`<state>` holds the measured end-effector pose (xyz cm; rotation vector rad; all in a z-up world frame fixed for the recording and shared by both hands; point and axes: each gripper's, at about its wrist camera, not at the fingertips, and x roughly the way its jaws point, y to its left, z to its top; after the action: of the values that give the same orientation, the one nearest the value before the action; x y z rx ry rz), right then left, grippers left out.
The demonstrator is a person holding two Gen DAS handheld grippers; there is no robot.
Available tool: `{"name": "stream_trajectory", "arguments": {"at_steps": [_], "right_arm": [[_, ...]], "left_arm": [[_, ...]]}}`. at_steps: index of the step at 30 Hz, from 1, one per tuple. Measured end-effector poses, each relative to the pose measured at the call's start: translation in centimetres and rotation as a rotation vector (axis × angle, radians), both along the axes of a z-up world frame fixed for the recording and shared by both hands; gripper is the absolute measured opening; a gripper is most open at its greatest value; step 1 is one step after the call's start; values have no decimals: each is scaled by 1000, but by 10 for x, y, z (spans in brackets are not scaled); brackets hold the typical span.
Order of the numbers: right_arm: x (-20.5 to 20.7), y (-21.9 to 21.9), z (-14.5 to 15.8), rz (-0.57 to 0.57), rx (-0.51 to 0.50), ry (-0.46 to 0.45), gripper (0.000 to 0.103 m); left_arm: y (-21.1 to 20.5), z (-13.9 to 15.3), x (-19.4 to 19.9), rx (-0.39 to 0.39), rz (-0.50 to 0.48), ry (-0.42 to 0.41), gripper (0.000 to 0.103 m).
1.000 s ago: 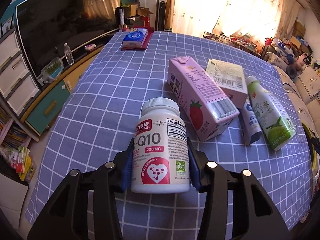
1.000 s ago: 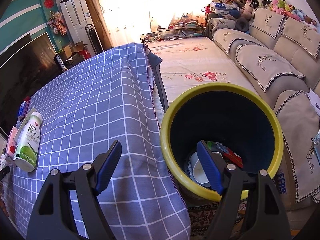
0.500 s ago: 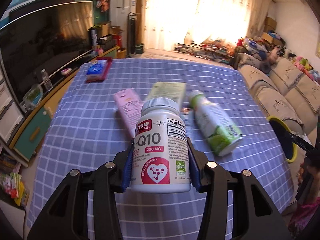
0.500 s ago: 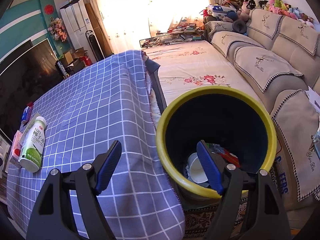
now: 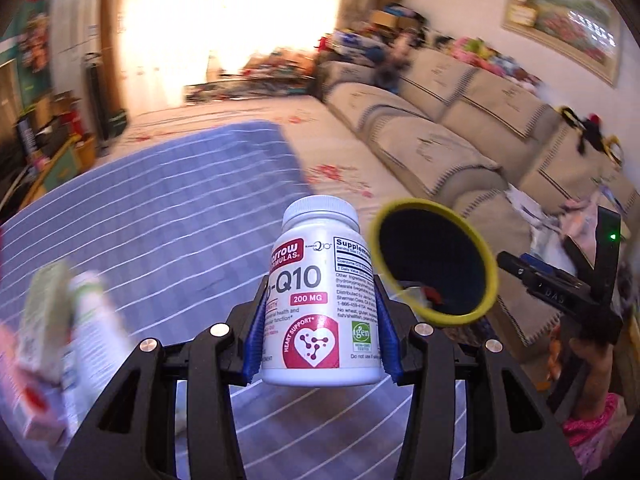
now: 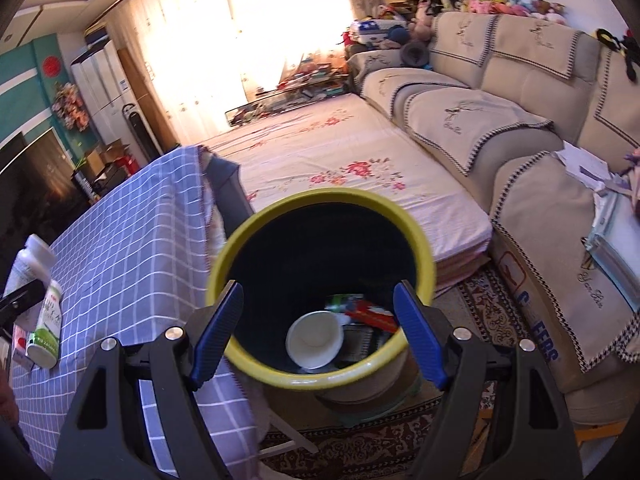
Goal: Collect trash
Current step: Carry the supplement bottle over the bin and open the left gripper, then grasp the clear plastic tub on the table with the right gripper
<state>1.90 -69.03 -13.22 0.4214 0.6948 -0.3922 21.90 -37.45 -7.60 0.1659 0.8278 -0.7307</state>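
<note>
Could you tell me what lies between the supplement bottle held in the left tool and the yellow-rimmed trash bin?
Nothing: in the left wrist view the supplement bottle overlaps the trash bin rim, with only checked tablecloth below.

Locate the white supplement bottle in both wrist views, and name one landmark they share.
Left wrist: the supplement bottle is centre frame, upright, clamped in the left hand-held gripper.
Right wrist: the same bottle shows at the far left edge, above the checked tablecloth.
Shared landmark: the yellow-rimmed trash bin.
</note>
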Motion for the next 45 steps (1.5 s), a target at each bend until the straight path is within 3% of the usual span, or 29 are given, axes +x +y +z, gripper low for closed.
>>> {"name": "stream_trajectory", "arguments": {"at_steps": [6,13,14,16,18,23,27,33,38,45], "right_arm": [[-20,-29,-6,-68,13,6,73],[-32,-47,-14,-110,27,21,74],[-33,-48,-14,-113,28,23,74],[-34,-49,-15,-115,28,27,74],[-34,-49,-15,-114,27,29,74],[-27,-37,-12,-85,27,24,74],[-13,-18,-9,-33,17,26,74],[22,35,2,92,-19,34,75],[57,93,11,211,-43,38,76],[100,183,24,396,-73,44,76]], "left_arm": [[-113,-30,7,45,-167,71,47],[-193,-80,31,95,-205,143,48],[-199,-84,34,103,-198,137,51],[-202,-88,38,96,-180,126,75],[-197,-82,40,74,-160,108,77],[-150,-44,33,-23,-128,42,80],[-82,-1,19,-120,-67,-55,87],[49,50,13,-208,142,-198,92],[164,67,25,-192,383,-311,94],[292,48,56,-127,658,-350,94]]}}
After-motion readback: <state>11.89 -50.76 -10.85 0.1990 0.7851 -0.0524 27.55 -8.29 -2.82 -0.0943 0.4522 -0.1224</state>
